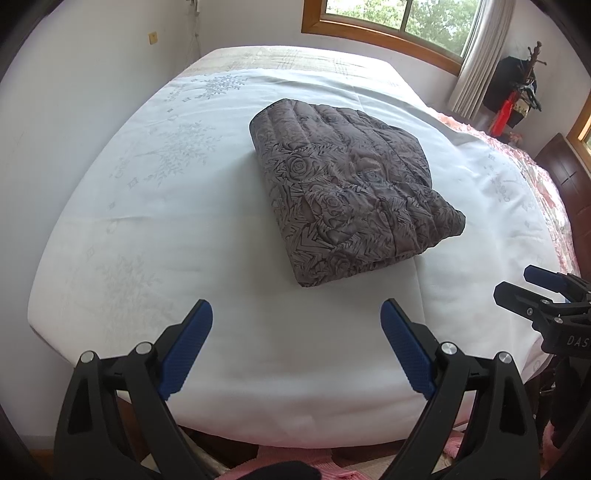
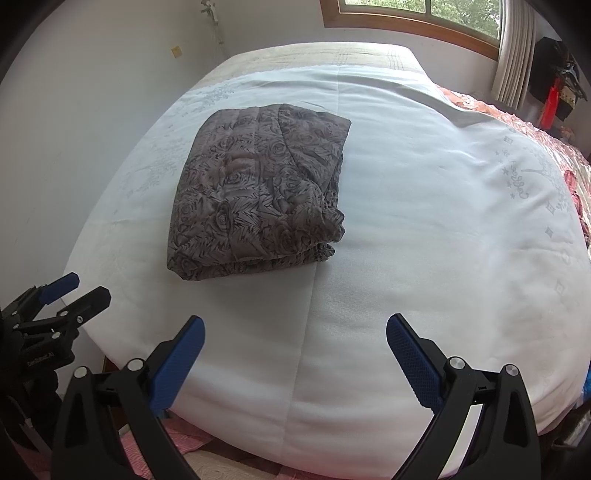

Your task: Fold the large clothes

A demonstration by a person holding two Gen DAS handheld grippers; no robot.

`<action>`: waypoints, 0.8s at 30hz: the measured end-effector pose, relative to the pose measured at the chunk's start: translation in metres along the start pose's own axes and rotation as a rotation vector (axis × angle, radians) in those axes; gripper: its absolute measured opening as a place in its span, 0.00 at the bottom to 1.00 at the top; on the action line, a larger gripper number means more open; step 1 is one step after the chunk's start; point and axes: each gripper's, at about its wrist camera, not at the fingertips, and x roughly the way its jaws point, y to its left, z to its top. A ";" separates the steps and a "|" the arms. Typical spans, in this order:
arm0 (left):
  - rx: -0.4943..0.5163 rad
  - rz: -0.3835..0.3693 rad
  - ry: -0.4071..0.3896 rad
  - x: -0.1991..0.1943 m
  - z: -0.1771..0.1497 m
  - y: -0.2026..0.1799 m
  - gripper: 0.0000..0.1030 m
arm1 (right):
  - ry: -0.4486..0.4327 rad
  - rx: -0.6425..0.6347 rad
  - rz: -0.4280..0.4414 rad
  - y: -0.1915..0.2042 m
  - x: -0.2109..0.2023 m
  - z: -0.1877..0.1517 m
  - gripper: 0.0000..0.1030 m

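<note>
One garment, grey rose-print, quilted, folded into thick bundle, lying on white sheet mid-bed, at 12 o'clock from both grippers. Two grippers: left gripper jaws spread wide, holding nothing, above near bed edge; right gripper likewise wide open, empty. Two windows, one curtain at 1 o'clock.

Both the left claw and the right claw are black plastic — silver screws at the joints, textured blue finger pads.
</note>
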 end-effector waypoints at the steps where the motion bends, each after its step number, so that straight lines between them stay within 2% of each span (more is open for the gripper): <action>1: 0.001 0.000 0.000 0.000 0.000 0.000 0.89 | 0.000 -0.002 -0.001 -0.001 0.000 0.000 0.96; 24: 0.000 0.003 0.005 0.004 0.005 -0.001 0.89 | 0.001 -0.001 0.004 -0.005 0.002 0.002 0.96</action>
